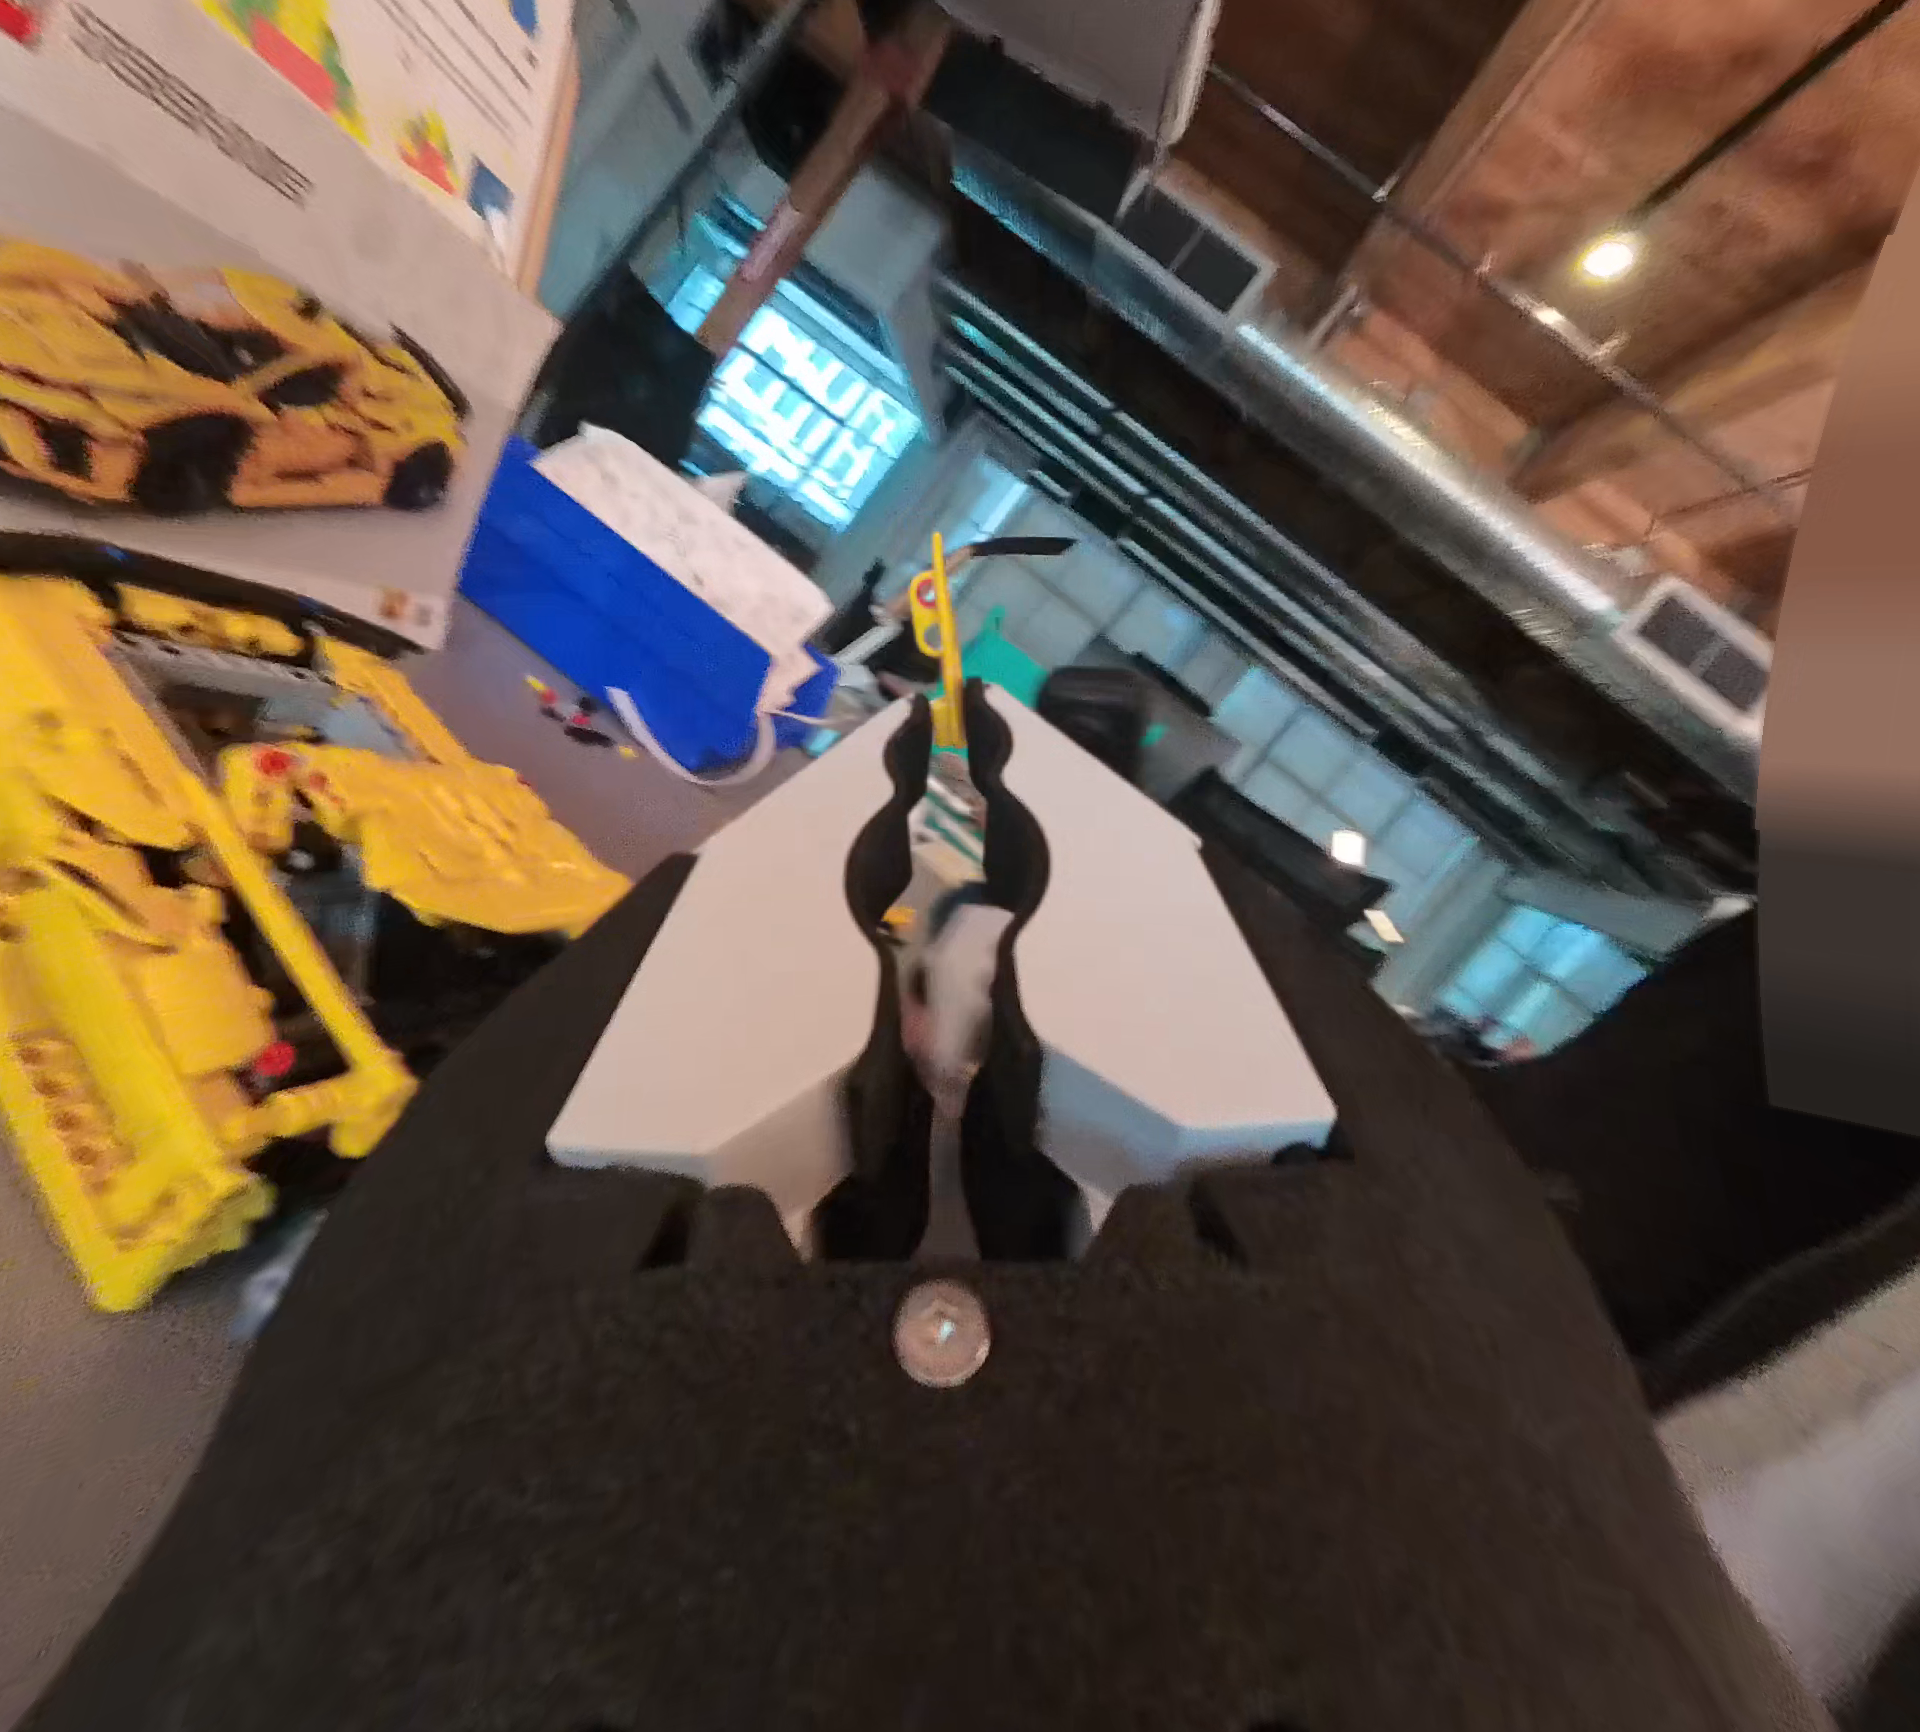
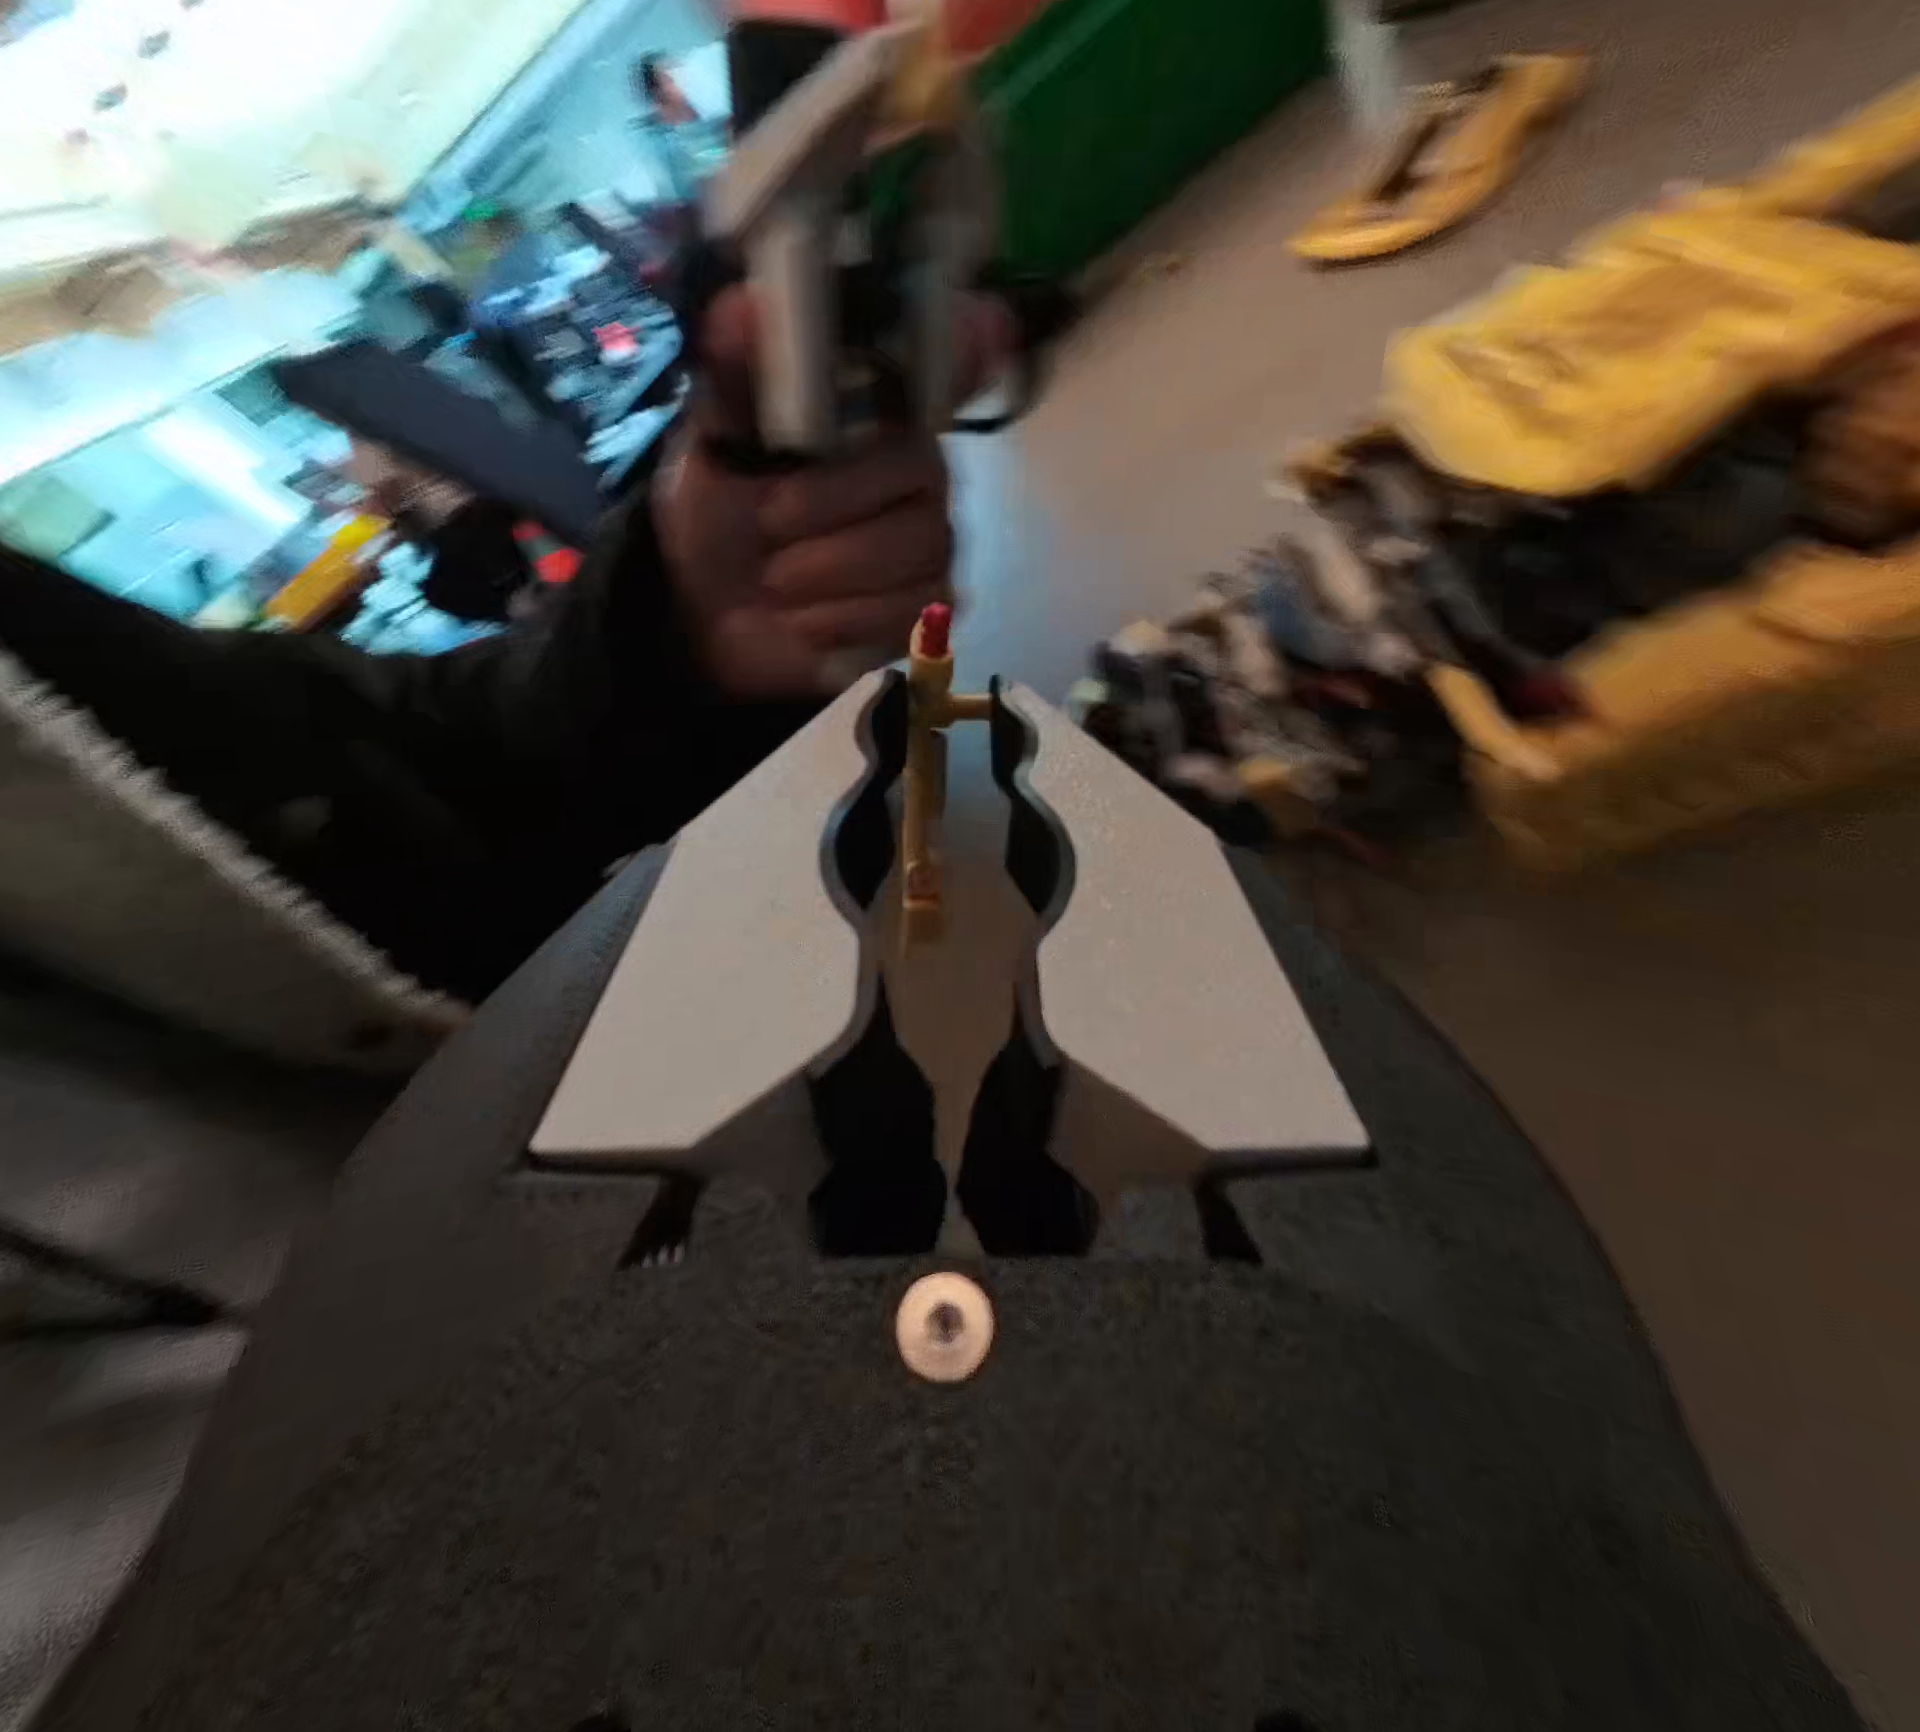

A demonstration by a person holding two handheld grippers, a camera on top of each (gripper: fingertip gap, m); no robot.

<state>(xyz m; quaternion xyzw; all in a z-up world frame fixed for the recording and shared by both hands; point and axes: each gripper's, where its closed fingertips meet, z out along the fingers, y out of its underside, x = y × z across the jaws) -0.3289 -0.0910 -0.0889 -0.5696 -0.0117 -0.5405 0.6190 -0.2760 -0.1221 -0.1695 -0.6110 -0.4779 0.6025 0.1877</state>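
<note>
My left gripper (image 1: 943, 708) is shut on a thin yellow building-brick piece (image 1: 935, 633) with holes that sticks up past the fingertips. It is raised above the table, tilted toward the ceiling. A partly built yellow brick car (image 1: 187, 934) lies to its left on the grey table. My right gripper (image 2: 940, 695) is shut on a slim yellow beam (image 2: 923, 799) with a red pin (image 2: 934, 627) at its tip. Ahead of it a person's hand (image 2: 810, 539) holds the other gripper (image 2: 831, 311). The yellow car (image 2: 1610, 519) shows blurred at the right.
A box with a yellow car picture (image 1: 239, 352) stands at the left, a blue box (image 1: 613, 602) behind it with small loose parts (image 1: 566, 706) beside it. A green bin (image 2: 1143, 72) and a loose yellow panel (image 2: 1444, 155) lie on the table at the back. Spacing between my two grippers at the tips: around 10 centimetres.
</note>
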